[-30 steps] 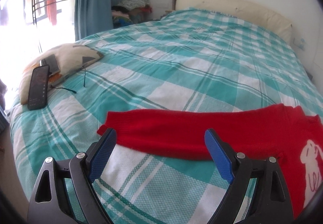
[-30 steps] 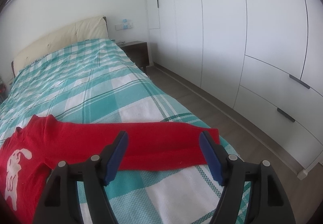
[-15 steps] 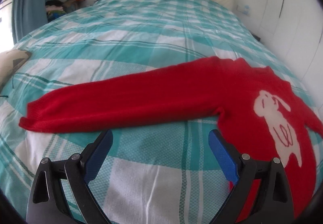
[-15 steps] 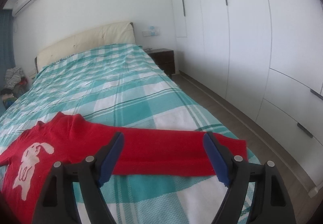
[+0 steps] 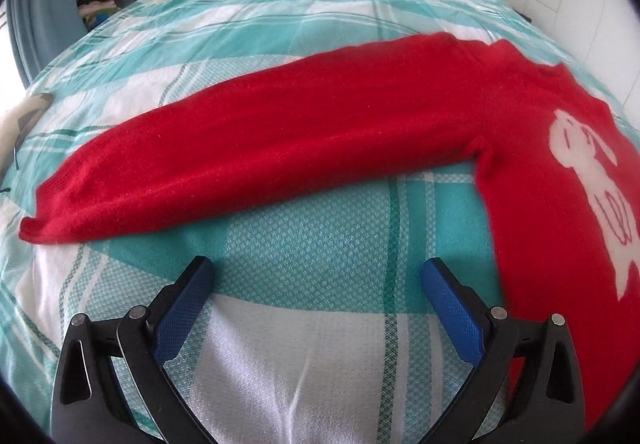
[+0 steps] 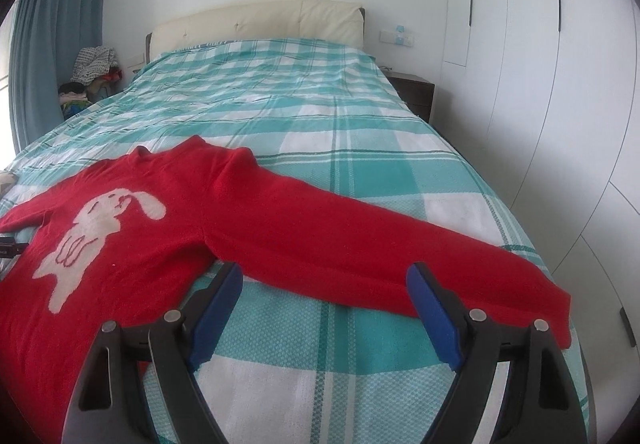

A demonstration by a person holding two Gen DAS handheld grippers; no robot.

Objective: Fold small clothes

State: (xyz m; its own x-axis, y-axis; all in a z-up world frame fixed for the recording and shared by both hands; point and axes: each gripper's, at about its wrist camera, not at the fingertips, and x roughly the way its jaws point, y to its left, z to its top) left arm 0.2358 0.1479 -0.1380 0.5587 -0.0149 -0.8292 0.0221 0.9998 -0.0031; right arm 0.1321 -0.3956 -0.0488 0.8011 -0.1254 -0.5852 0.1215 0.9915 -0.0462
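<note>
A small red sweater (image 5: 360, 131) lies flat, front side up, on a bed (image 5: 304, 19) covered with a teal and white checked sheet. Both sleeves are spread straight out to the sides, and a white rabbit figure (image 6: 96, 219) is knitted into the chest. In the left wrist view, the left gripper (image 5: 318, 276) sits at 6 o'clock, its two blue-padded fingers (image 5: 180, 308) spread wide and still opening, with only bare sheet between them; nothing is gripped. One sleeve runs from about 9 o'clock, where its cuff (image 5: 40, 219) ends, across the middle to the sweater body at 3 o'clock, lying just beyond the fingertips and apart from them. In the right wrist view, the right gripper (image 6: 324, 280) also sits at 6 o'clock, released, jaws apart and holding nothing. Its fingertips reach the near edge of the other sleeve (image 6: 380, 248), which stretches from the body at 9 o'clock to a cuff at about 4 o'clock near the bed's edge; whether the pads touch the knit cannot be told. A cream padded headboard (image 6: 260, 19) stands at 12 o'clock, a blue curtain (image 6: 52, 35) hangs at 10 o'clock beside a heap of clothes (image 6: 92, 71), and white wardrobe doors (image 6: 540, 43) fill the side from 1 to 4 o'clock, with a dark nightstand (image 6: 416, 91) next to the bed.
</note>
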